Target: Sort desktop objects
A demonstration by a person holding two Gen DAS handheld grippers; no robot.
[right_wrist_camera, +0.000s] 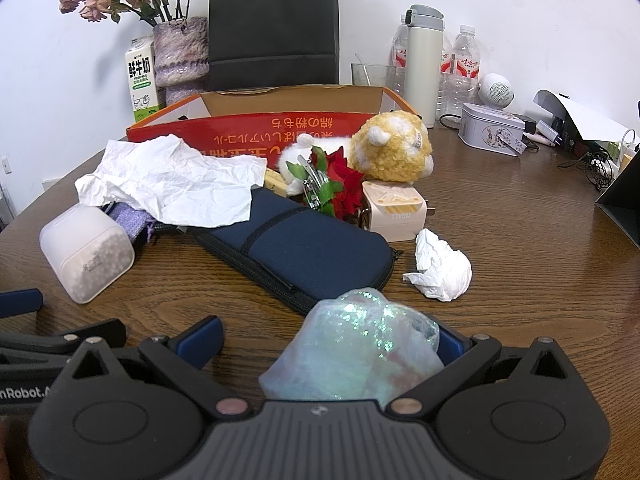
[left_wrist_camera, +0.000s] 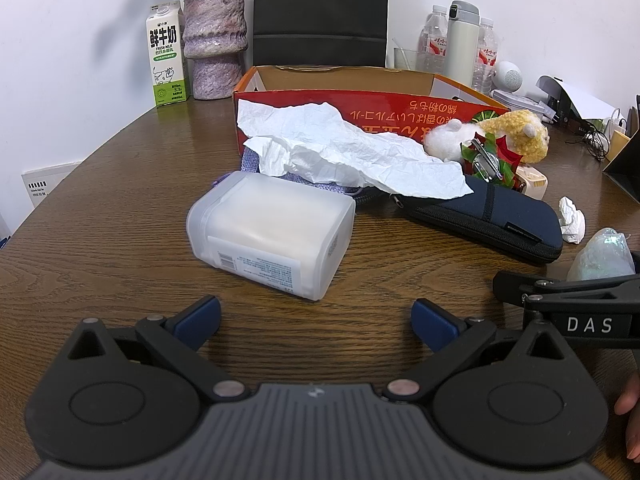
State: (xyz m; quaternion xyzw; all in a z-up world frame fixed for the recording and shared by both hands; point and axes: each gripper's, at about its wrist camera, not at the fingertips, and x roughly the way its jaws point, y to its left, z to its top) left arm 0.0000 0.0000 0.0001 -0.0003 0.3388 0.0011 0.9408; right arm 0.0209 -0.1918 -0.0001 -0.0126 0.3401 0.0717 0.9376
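Observation:
My left gripper (left_wrist_camera: 316,318) is open just short of a frosted white container (left_wrist_camera: 272,236) that lies on its side on the wooden table (left_wrist_camera: 100,240). Nothing is between its fingers. My right gripper (right_wrist_camera: 328,338) is open too, and a glittery translucent bag (right_wrist_camera: 360,344) sits between its jaws, close to the right finger, with a gap on the left side. Behind it lie a navy zip pouch (right_wrist_camera: 296,248), a crumpled tissue (right_wrist_camera: 440,268), a creased white paper sheet (right_wrist_camera: 176,180), a yellow-and-white plush toy (right_wrist_camera: 392,148), a red artificial flower (right_wrist_camera: 340,184) and a cream charger plug (right_wrist_camera: 396,210).
An open red cardboard box (right_wrist_camera: 240,128) stands behind the pile. At the back are a milk carton (left_wrist_camera: 166,60), a purple vase (left_wrist_camera: 214,40), a black bag (right_wrist_camera: 272,20), a thermos (right_wrist_camera: 422,64), water bottles and a tin (right_wrist_camera: 490,128). Cables and a black stand sit far right.

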